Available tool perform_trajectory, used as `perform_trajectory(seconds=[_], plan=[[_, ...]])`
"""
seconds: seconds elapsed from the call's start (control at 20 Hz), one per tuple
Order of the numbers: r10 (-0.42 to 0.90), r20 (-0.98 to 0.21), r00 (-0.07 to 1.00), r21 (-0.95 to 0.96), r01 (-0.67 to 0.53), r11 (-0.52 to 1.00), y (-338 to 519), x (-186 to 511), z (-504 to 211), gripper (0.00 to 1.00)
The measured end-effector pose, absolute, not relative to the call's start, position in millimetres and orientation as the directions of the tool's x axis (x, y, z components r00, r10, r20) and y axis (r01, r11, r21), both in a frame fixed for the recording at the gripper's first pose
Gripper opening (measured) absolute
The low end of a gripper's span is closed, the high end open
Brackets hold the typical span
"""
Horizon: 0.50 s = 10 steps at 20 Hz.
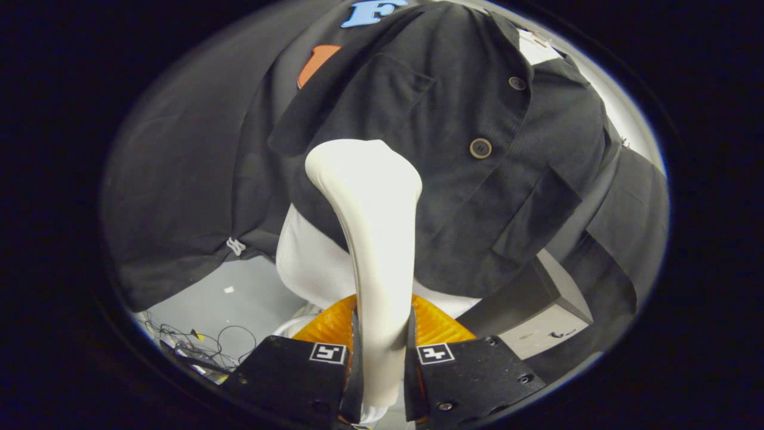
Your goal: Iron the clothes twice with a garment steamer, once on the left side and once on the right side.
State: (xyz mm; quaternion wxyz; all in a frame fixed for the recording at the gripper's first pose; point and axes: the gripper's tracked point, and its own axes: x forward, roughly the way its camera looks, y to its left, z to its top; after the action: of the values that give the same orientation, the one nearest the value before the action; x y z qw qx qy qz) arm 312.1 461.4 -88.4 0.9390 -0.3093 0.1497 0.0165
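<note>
- My fingers (382,358) were clamped on the handle of the garment steamer (373,239), one finger pressing on each side of the white neck.
- The steamer rose straight ahead of my fingers toward 12 o'clock, and its wide head lay against the lower front of the dark jacket (441,155).
- The jacket hung on a white mannequin torso (307,263), whose bare lower part showed under the hem, at 10 o'clock from my fingers.
- Two round buttons were on the jacket front: one button (480,148) at 1 o'clock from the steamer head, and a second one higher up.
- A flap pocket (534,218) was at 2 o'clock from my fingers.
- The steamer head was to the left of the button line, on the panel with the breast pocket.
- An orange ribbed part (439,325) sat just behind my fingers.
- Some thin cables (197,340) lay on the grey floor (239,298) at 9 o'clock.
</note>
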Motion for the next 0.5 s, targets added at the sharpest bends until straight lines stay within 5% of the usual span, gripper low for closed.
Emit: perform_trajectory(seconds=[0.5], plan=[[-0.034, -0.356, 0.934, -0.541, -0.177, 0.822, 446, 297, -111, 0.30]])
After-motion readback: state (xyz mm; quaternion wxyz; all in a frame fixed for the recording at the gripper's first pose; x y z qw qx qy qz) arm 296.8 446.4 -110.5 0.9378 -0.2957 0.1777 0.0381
